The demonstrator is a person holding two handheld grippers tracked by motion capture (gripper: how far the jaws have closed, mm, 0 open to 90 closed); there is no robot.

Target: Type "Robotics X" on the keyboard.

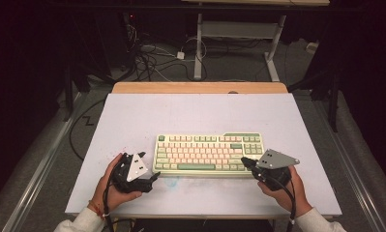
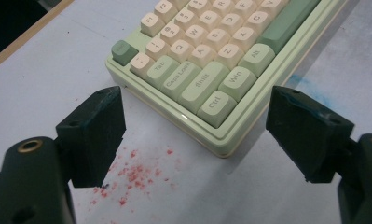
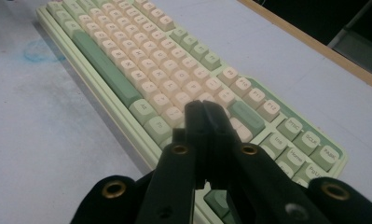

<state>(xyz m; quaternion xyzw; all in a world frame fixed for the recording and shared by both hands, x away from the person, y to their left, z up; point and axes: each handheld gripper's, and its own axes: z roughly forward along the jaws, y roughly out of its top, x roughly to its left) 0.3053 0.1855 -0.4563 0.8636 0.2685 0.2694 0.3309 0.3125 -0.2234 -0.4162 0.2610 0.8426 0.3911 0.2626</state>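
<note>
At the left of the high view, the left gripper is held by the person's left hand, low over the white table, just beside the left end of the keyboard. In the left gripper view its two black jaws stand wide apart and nothing is between them; the front left corner of the keyboard, with the Ctrl key and the Win key, lies a little ahead of the gap. Small red specks are on the table surface near the left jaw, and a faint blue stain is near the right jaw.

The keyboard is pale green with cream keys and green side keys. It lies flat near the middle of the table, a little toward the person's side, with its long edge parallel to the table front.

At the right, the right gripper is held by the right hand, and its tip is over the right end of the keyboard. In the right gripper view the jaws of the right gripper are pressed together and closed, with no object between them. They point at the keys near the green Enter key; whether the tip touches a key, I cannot tell. A blue ring mark is on the table in front of the keyboard.
</note>
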